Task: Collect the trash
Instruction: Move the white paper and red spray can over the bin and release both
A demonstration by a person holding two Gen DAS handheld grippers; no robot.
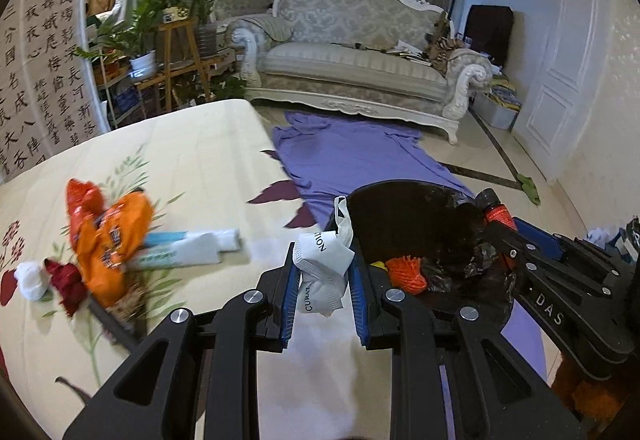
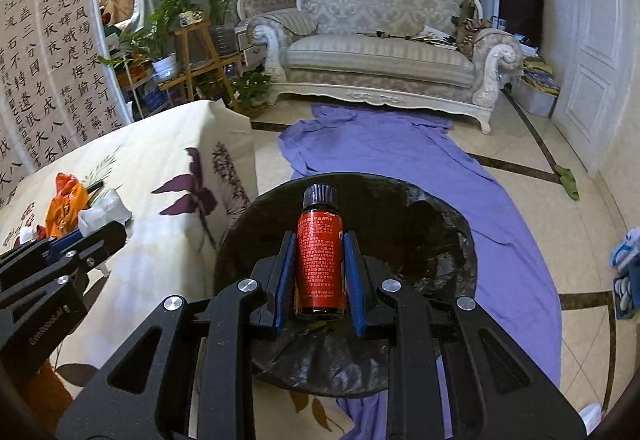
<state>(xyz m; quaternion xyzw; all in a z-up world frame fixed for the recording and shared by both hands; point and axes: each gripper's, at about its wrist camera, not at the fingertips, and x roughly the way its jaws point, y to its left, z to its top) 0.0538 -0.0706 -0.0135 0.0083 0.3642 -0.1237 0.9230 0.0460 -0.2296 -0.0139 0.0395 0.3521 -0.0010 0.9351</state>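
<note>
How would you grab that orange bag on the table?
Pinch the orange bag at its raised, crumpled upper right edge, coming from above. It lies loosely bunched on the table over other trash, so a puffed fold probably gives the fingers something to close on, while its lower part is tangled with the red wrapper.

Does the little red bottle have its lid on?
Yes, lid on. The red bottle has a black cap screwed on its top, held in the right gripper above the black bin.

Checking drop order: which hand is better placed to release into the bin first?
Right, probably: its bottle hangs over the bin opening, while the left's wrapper sits at the rim.
</note>
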